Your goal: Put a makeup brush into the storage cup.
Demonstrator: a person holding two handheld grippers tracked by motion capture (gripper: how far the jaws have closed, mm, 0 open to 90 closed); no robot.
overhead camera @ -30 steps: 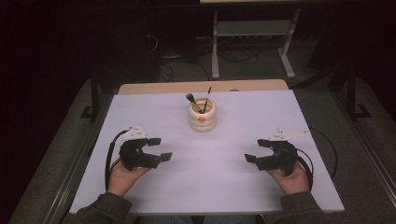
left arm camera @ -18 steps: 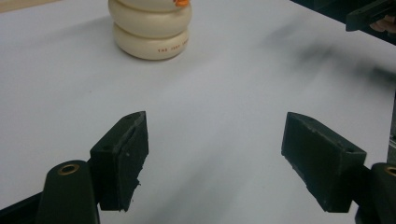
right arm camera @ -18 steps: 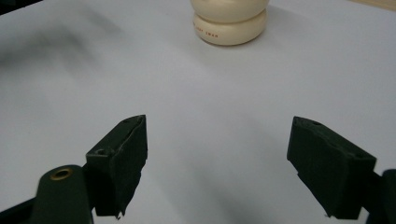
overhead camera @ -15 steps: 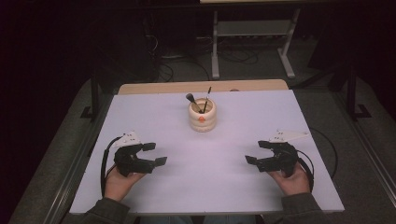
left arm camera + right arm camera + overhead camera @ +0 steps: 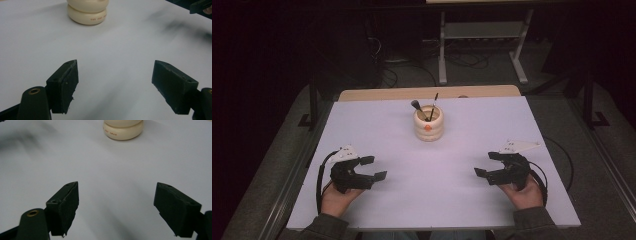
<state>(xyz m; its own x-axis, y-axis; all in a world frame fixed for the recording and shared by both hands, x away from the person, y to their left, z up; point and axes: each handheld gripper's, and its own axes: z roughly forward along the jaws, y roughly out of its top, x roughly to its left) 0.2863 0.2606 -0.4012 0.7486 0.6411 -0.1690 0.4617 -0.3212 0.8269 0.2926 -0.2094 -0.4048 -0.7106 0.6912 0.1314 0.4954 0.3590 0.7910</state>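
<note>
Cream holder (image 5: pixel 428 123) far ahead, between left tool (image 5: pixel 374 168) and right tool (image 5: pixel 482 164).

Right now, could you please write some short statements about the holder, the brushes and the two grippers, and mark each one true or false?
1. The cream holder stands upright on the white table. True.
2. The left gripper is shut on a brush. False: its fingers are spread and hold nothing.
3. Two dark brushes stick out of the holder. True.
4. The right gripper touches the holder. False: it is near the front edge, well apart from it.
5. Both grippers are open. True.
</note>
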